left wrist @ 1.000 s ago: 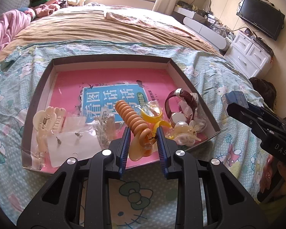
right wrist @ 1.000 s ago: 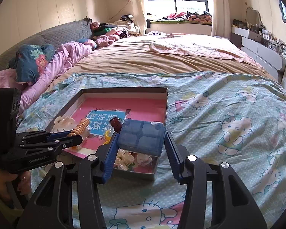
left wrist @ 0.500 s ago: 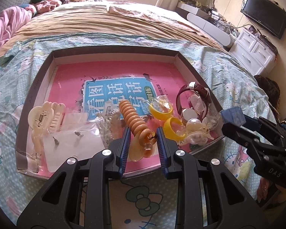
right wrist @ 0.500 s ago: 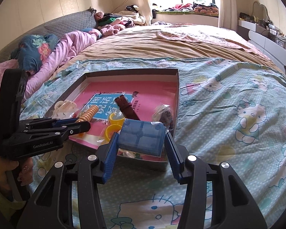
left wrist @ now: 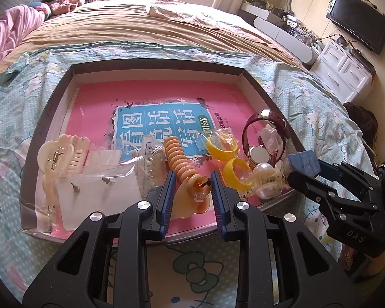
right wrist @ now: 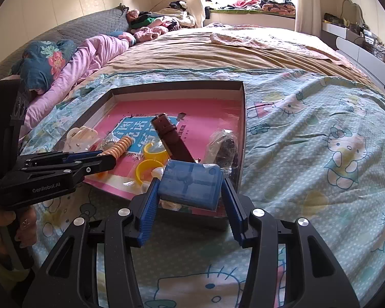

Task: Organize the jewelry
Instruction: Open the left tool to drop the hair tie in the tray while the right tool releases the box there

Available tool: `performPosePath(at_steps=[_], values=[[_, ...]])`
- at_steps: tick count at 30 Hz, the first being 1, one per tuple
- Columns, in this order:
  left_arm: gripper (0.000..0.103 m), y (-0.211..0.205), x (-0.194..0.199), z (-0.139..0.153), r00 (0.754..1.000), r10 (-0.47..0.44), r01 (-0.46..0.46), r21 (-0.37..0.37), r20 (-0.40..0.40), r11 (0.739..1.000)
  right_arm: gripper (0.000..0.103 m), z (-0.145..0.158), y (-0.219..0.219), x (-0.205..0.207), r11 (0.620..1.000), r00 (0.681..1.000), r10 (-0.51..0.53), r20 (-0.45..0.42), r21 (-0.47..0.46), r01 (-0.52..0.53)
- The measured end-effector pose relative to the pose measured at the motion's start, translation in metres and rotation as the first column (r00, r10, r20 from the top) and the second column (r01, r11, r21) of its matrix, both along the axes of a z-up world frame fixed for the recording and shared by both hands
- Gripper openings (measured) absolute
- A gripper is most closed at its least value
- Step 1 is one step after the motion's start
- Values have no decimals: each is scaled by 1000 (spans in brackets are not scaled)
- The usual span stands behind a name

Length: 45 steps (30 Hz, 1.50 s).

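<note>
A grey shallow tray (left wrist: 154,63) with a pink book in it lies on the bed. My left gripper (left wrist: 192,177) is shut on an orange ribbed hair claw (left wrist: 182,164), just over the tray's near edge. From the right wrist view the claw (right wrist: 119,146) sticks out of the left gripper (right wrist: 107,159). My right gripper (right wrist: 190,183) is shut on a blue translucent compartment box (right wrist: 191,188), held over the tray's near right corner. Inside the tray (right wrist: 177,84) lie a cream claw clip (left wrist: 56,151), two yellow rings (left wrist: 222,148), a maroon-strap watch (left wrist: 267,128) and a pearl clip (left wrist: 265,179).
A clear bag with small earrings (left wrist: 97,184) lies at the tray's near left, and another bag with dark beads (right wrist: 224,148) at its right wall. A Hello Kitty sheet (right wrist: 320,154) covers the bed. A white dresser (left wrist: 346,71) and a TV (left wrist: 359,30) stand to the right.
My right gripper has sunk with the blue box toward the tray's near right corner. The left gripper keeps its hold on the orange claw and has hardly moved.
</note>
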<state>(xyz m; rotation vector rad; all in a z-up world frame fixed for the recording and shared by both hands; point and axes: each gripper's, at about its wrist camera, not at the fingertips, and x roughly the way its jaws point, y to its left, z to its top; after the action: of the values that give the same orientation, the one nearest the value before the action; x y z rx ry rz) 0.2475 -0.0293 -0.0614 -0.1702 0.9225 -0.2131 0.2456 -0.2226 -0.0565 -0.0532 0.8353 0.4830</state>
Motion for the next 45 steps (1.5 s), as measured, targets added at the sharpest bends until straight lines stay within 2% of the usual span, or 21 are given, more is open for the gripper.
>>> performPosePath(at_steps=[10, 16, 21, 26, 33, 37, 39, 41, 45], values=[[20, 2, 0, -2, 1000, 3, -3, -2, -7, 1000, 48, 0, 1, 0, 1000, 1000, 6, -7, -3, -6], [20, 2, 1, -2, 1000, 6, -7, -3, -7, 1000, 59, 3, 1, -6, 1000, 1000, 11, -3, -1, -11], [20, 2, -1, -2, 1000, 12, -12, -2, -12, 1000, 62, 8, -1, -11, 1000, 1000, 10, 5, -3, -10], [28, 3, -3, 0, 1000, 14, -14, -5, -11, 1000, 68, 14, -7, -15, 1000, 1000, -3, 17, -10, 3], [32, 3, -5, 5, 1000, 13, -13, -1, -9, 1000, 75, 21, -16, -19, 1000, 999, -31, 29, -4, 31], [39, 2, -9, 12, 1000, 16, -16, -10, 8, 1000, 80, 29, -21, -25, 999, 998, -41, 44, 2, 41], [40, 1, -12, 18, 1000, 14, -14, -14, 20, 1000, 86, 33, -23, -28, 999, 998, -45, 53, 5, 45], [47, 0, -16, 25, 999, 16, -16, -15, 33, 1000, 91, 40, -26, -33, 999, 996, -52, 74, 14, 51], [58, 1, -26, 39, 998, 26, -24, -25, 60, 999, 92, 51, -30, -43, 998, 993, -58, 99, 30, 55]])
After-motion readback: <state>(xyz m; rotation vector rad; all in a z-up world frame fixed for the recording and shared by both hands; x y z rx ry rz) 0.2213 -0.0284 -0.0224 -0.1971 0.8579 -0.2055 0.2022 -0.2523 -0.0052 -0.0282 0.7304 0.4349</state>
